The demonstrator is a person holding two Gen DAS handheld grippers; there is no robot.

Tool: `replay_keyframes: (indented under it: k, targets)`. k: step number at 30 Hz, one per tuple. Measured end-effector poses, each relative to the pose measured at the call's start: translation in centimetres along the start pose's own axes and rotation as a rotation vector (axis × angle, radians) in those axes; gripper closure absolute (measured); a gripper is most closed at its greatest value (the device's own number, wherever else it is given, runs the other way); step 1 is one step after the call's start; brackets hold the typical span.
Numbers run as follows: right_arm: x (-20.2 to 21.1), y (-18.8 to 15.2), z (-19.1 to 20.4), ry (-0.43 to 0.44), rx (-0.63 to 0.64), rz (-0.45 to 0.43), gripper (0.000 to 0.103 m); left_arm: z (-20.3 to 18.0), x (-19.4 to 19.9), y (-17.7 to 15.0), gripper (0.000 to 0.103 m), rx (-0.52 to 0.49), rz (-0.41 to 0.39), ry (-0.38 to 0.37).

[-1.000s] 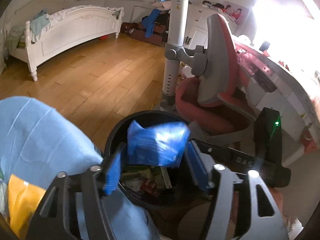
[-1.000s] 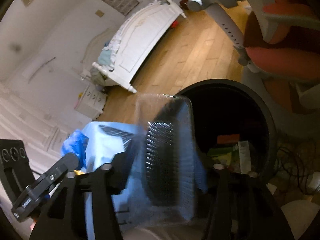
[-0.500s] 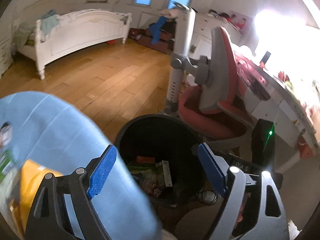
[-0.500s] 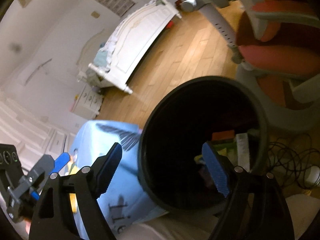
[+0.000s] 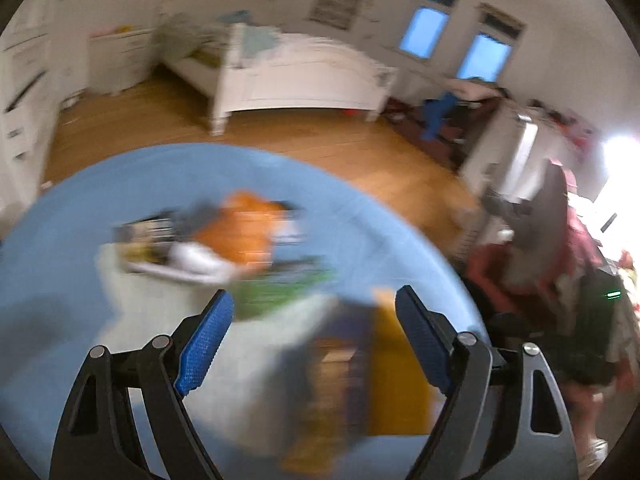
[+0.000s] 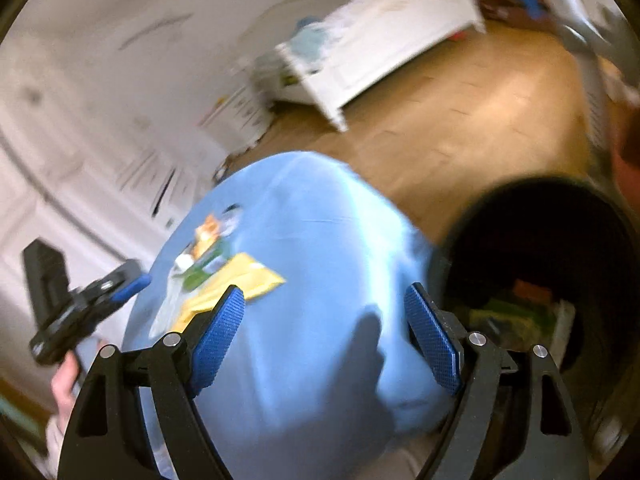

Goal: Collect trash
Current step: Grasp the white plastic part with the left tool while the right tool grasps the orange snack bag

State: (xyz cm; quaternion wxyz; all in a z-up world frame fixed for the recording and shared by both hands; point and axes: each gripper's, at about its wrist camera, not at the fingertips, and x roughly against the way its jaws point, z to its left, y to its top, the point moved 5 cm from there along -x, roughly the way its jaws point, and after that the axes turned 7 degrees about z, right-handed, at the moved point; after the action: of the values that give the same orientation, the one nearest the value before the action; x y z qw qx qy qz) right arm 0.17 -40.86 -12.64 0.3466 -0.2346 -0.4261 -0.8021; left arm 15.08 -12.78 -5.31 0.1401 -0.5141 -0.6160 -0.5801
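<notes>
The view from my left gripper [image 5: 311, 304] is blurred; it hangs open and empty over the round blue table [image 5: 80, 240]. Trash lies on the table: an orange wrapper [image 5: 240, 236], a green packet [image 5: 280, 292] and a yellow packet [image 5: 396, 368] under the fingers. My right gripper [image 6: 324, 300] is open too, with nothing between its pads, above the table's near edge [image 6: 320, 360]. The black bin [image 6: 616, 240] stands to its right with wrappers inside. The right wrist view also shows the yellow packet [image 6: 240, 280] and the left gripper [image 6: 120, 288] at far left.
A person's hand [image 6: 64, 380] holds the left gripper. A white bed [image 5: 304, 76] stands across the wooden floor [image 5: 360, 152]. A red and grey chair [image 5: 560, 240] and a desk are at the right. White drawers [image 5: 20, 120] line the left wall.
The blue bag left my left gripper and the clear tray left my right gripper, both over the bin. Both grippers then swung left from the bin toward the blue table.
</notes>
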Motion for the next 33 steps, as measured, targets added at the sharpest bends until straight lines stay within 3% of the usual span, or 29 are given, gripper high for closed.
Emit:
replay_keyframes:
  k: [5,11,13,19,23,28,29,31,33]
  targets:
    - [-2.9,3.6,7.7,-0.034,0.273,0.052,0.022,5.7,-1.0,0.7,0.025,0.076,0.057,0.028]
    - [-8.5,7.5,15.1,-0.086,0.539,0.133,0.025,6.6,-2.7,2.0,0.030,0.135,0.059,0.007]
    - [-11.1,8.5,16.9,-0.099,0.600,0.187,0.032,6.6,-3.9,2.6,0.036,0.146,0.065,0.027]
    - [-16.9,9.6,19.2,-0.136,0.698,0.305,0.035,7.0,-4.9,3.0,0.058,0.096,0.050,0.144]
    - [-20.3,9.2,19.6,-0.157,0.744,0.387,0.035,7.6,-4.0,2.1,0.064,0.090,0.053,0.071]
    - [-23.8,7.3,20.3,-0.199,0.825,0.491,0.036,8.4,-3.4,0.5,0.067,0.079,0.091,0.051]
    - [-24.1,6.7,20.4,-0.212,0.848,0.500,0.041,8.5,-3.1,0.2,0.067,0.070,0.091,0.049]
    - [-24.0,6.2,20.7,-0.187,0.841,0.522,0.071,8.7,-2.4,-0.4,0.068,0.048,0.097,0.051]
    - [-23.5,5.9,21.0,-0.204,0.851,0.517,0.076,8.9,-2.1,-0.8,0.068,0.032,0.103,0.052]
